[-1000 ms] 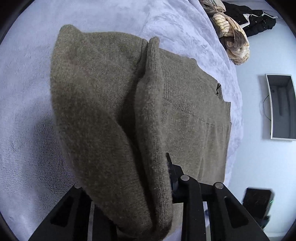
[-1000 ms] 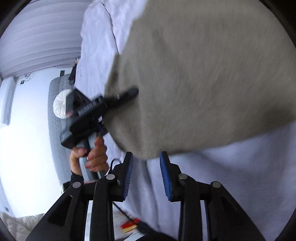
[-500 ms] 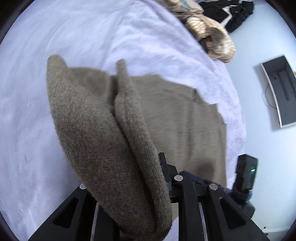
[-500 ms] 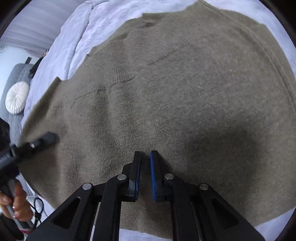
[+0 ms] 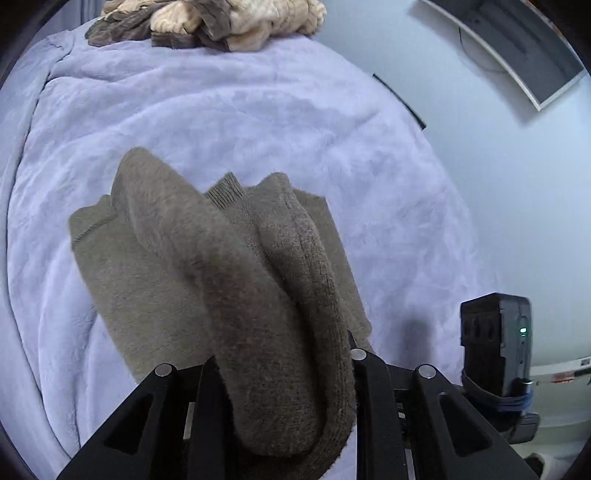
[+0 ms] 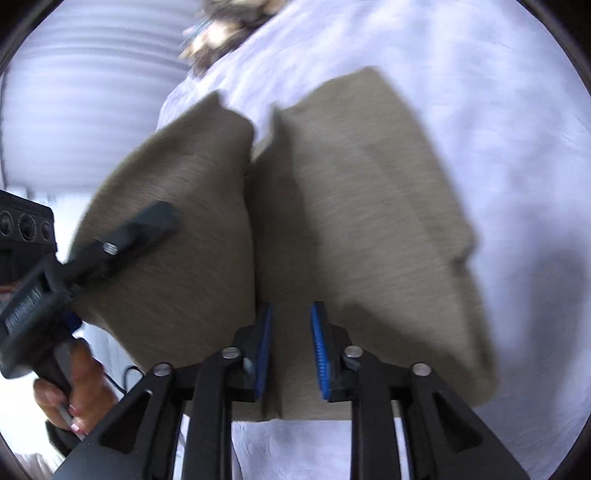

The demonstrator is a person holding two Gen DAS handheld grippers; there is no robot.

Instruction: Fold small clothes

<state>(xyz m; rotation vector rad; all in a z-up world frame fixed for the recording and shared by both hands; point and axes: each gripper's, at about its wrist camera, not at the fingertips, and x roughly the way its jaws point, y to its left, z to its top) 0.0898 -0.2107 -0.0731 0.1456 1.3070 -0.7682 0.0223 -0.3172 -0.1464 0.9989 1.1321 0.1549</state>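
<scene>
Your left gripper (image 5: 280,354) is clamped on the soft, floppy sweater (image 5: 192,280), lifting its edge off the blanket (image 5: 258,122); your right gripper (image 6: 290,350), just reopened, holds nothing. Pinch thick folded edges.

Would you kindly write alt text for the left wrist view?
The left claw grips a bunched fold of an olive knit sweater, lifted above a lavender blanket. Tan clothes are piled at the far edge.
</scene>
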